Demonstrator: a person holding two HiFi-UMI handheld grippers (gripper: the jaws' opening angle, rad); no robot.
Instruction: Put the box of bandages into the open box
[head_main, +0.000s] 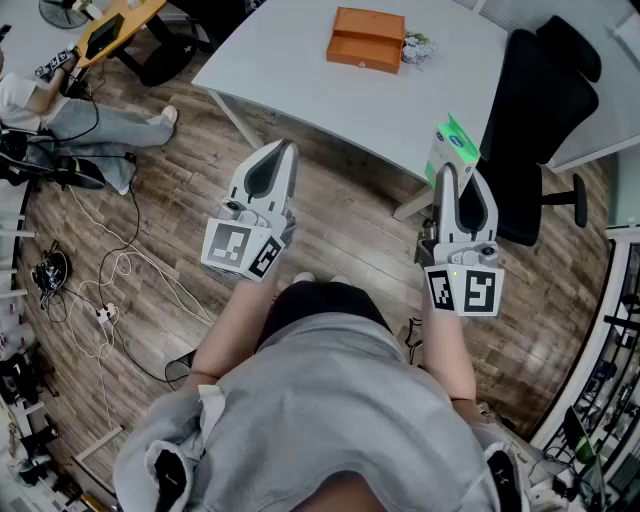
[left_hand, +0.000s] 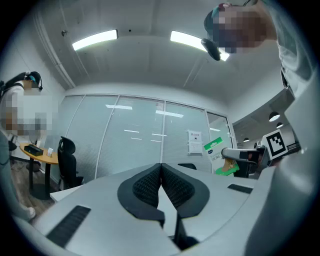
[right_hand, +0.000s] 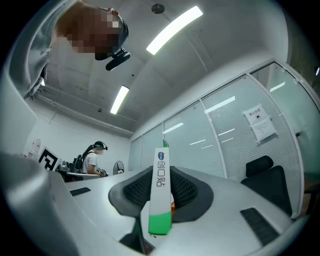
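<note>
My right gripper (head_main: 447, 172) is shut on the white and green box of bandages (head_main: 452, 148), held upright off the near right edge of the white table (head_main: 300, 70). In the right gripper view the bandage box (right_hand: 161, 192) stands pinched between the two black pads, tilted toward the ceiling. The orange open box (head_main: 367, 39) lies at the far side of the table, well apart from both grippers. Over the wooden floor at the left, my left gripper (head_main: 284, 152) is shut with nothing in it; its pads (left_hand: 147, 185) meet. The left gripper view also shows the bandage box (left_hand: 216, 155) at the right.
A small crumpled wrapper (head_main: 417, 46) lies beside the orange box. A black office chair (head_main: 535, 120) stands right of the table, close to my right gripper. Cables (head_main: 100, 290) trail on the floor at the left, where a seated person (head_main: 70, 115) is.
</note>
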